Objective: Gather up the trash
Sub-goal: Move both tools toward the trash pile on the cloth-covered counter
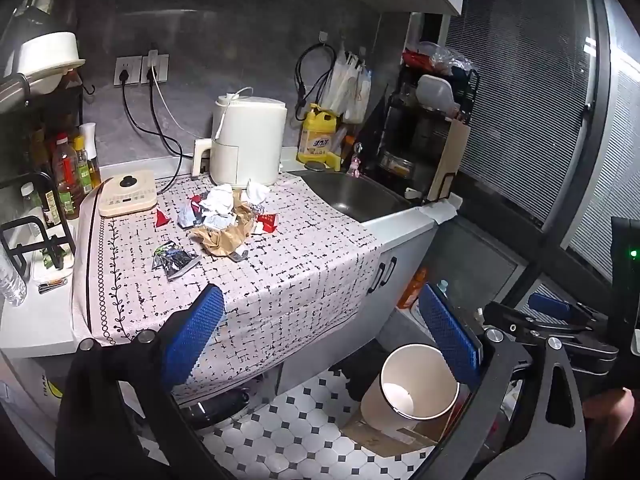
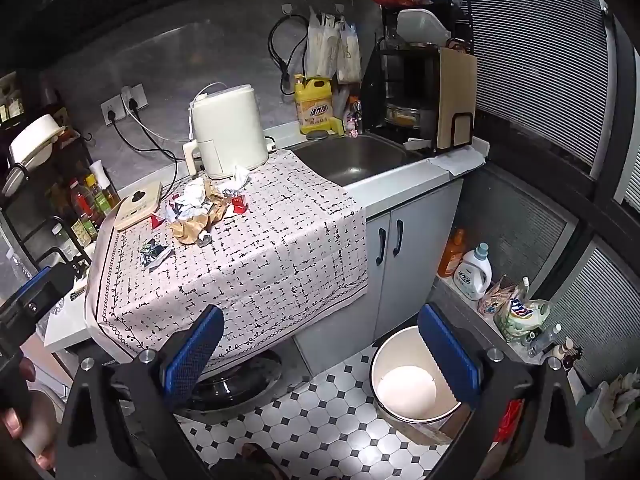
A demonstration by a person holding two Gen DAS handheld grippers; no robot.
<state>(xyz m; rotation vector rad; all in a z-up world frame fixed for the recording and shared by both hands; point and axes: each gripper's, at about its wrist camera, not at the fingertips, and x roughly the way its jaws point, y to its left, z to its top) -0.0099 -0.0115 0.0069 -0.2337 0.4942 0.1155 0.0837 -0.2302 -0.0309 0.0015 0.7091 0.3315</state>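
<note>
A heap of trash point(image 1: 224, 216) lies on the patterned cloth point(image 1: 280, 272) on the counter: crumpled white paper, a brown paper bag point(image 1: 224, 236), red wrappers point(image 1: 267, 222) and a foil packet point(image 1: 176, 258) apart at the front left. The heap also shows in the right wrist view point(image 2: 200, 208). A white bin point(image 1: 416, 384) stands on the floor below the counter, seen also in the right wrist view point(image 2: 412, 380). My left gripper point(image 1: 320, 332) is open and empty, held before the counter edge. My right gripper point(image 2: 320, 344) is open and empty, above the floor by the bin.
A white air fryer point(image 1: 248, 144), a flat cooker point(image 1: 128, 196), sauce bottles point(image 1: 72, 172) and a sink point(image 1: 352, 196) share the counter. A dish rack point(image 2: 424, 80) stands right of the sink. Detergent bottles point(image 2: 476, 272) line the floor by the window.
</note>
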